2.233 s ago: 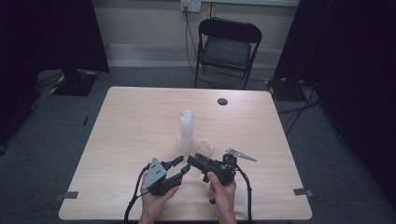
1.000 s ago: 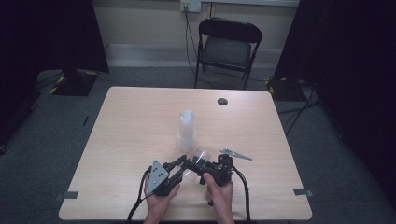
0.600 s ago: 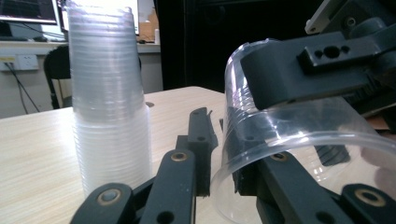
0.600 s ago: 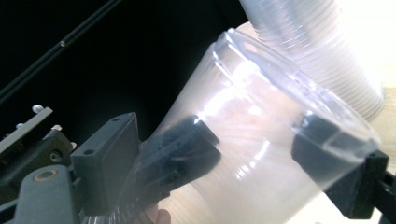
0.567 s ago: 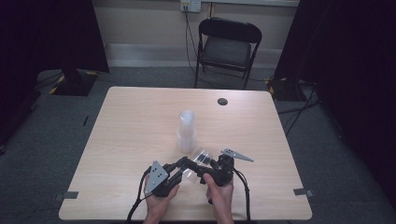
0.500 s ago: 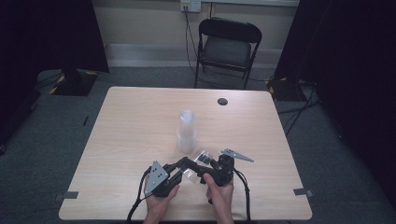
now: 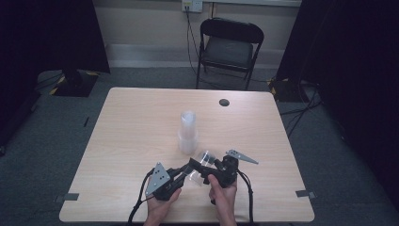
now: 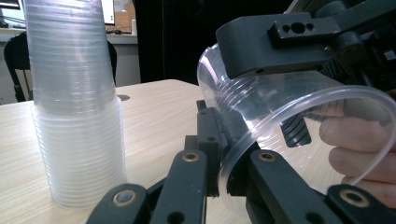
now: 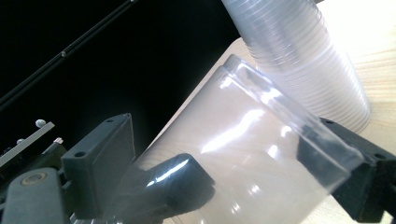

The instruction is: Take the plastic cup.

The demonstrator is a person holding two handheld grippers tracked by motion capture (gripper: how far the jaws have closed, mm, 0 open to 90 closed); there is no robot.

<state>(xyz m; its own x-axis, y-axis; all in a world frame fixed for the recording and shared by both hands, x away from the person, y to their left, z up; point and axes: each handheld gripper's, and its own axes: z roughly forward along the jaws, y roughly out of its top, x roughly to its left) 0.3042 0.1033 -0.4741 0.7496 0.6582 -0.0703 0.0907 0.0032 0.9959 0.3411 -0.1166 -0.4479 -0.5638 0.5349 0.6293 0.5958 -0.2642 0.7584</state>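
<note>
**Passing one clear cup between two grippers**

Holding a single clear plastic cup on its side just above the tabletop, close to the near edge, two hands work together. The right gripper has its fingers clenched on the cup's wall, one finger inside and one outside. The left gripper meets the cup's open rim; from the left gripper view its fingers appear to straddle the rim, but whether they are clamped cannot be told. This two-sided hold probably steadies the thin cup for a handover. Farther back, near the middle of the tabletop, a stack of cups stands upright, mouths down. Beyond the far edge stands a folding chair.
</note>
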